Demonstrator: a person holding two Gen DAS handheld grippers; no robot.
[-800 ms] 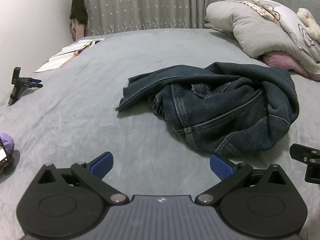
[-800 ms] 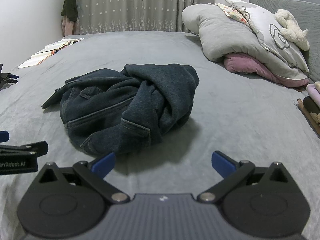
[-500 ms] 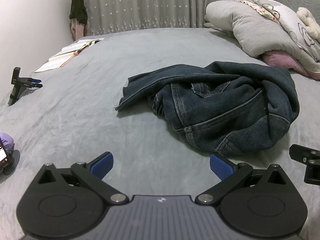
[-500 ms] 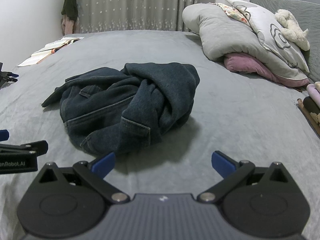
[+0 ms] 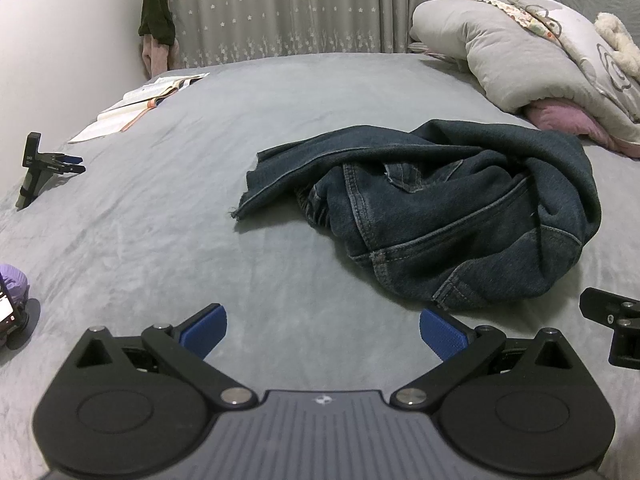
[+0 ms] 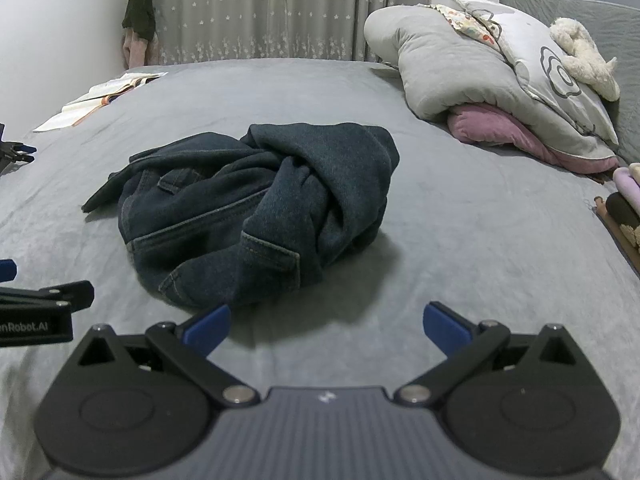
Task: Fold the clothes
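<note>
Centre of the grey bed, crumpled dark denim jeans in a heap, left gripper and right gripper at lower frame, fingers spread wide, empty, short of the jeans.

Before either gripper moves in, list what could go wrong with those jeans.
The jeans lie in a twisted heap, so a pinch may catch several layers and tighten the knot. Both the left gripper and the right gripper are open near its front edge, so they could collide. Dragging may rumple the bedspread.
</note>
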